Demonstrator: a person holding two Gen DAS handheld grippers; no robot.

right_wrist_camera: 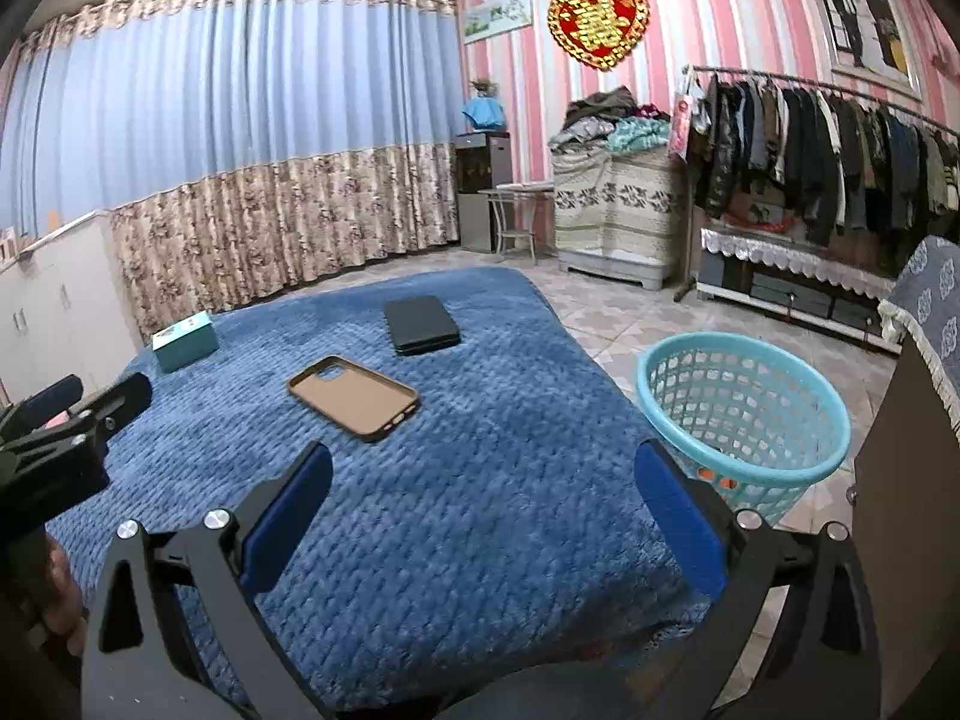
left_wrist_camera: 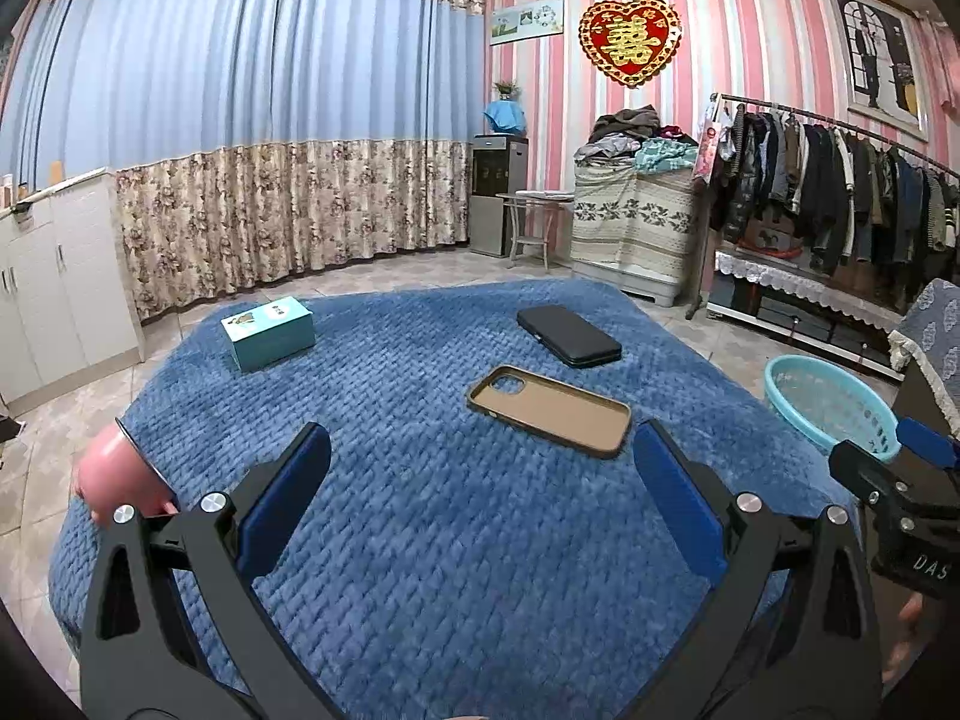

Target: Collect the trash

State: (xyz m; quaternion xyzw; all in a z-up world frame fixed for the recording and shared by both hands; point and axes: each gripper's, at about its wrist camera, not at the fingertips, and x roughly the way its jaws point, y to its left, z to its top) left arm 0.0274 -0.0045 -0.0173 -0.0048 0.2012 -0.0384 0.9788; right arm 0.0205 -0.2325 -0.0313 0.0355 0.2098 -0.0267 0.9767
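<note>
Landmark: a blue quilted blanket [right_wrist_camera: 420,480] spread over a low surface is taken as the reference; whether a bed or a bench lies beneath cannot be told.
Left hand-held gripper [left_wrist_camera: 480,498]: held over the near part of the blanket, its blue-padded fingers spread wide with nothing between them.
Right hand-held gripper [right_wrist_camera: 483,501]: held over the near right part of the blanket, likewise released and holding nothing.
Items on the blanket: a tan-lined phone case with a dark rim [left_wrist_camera: 549,410] lies hollow side up near the middle; a black flat wallet-like case [left_wrist_camera: 569,335] lies just beyond it; a teal cardboard box [left_wrist_camera: 268,332] sits at the far left corner.
Pink object: a rounded pink thing [left_wrist_camera: 117,471] is seen at the blanket's near left edge; what it is cannot be told.
Trash container: a turquoise plastic mesh basket [right_wrist_camera: 744,414] stands on the tiled floor off the blanket's right edge; something orange shows low through its mesh.
Task state: which items count as trash is not settled by the views; three lie on the blanket, outside the basket.
Risk: the thin case lies flat on soft pile, so a shallow pinch may slide off its rim or gather blanket instead.
Risk: the basket is light and off the edge, so a release short of its rim may drop an item to the floor.
</note>
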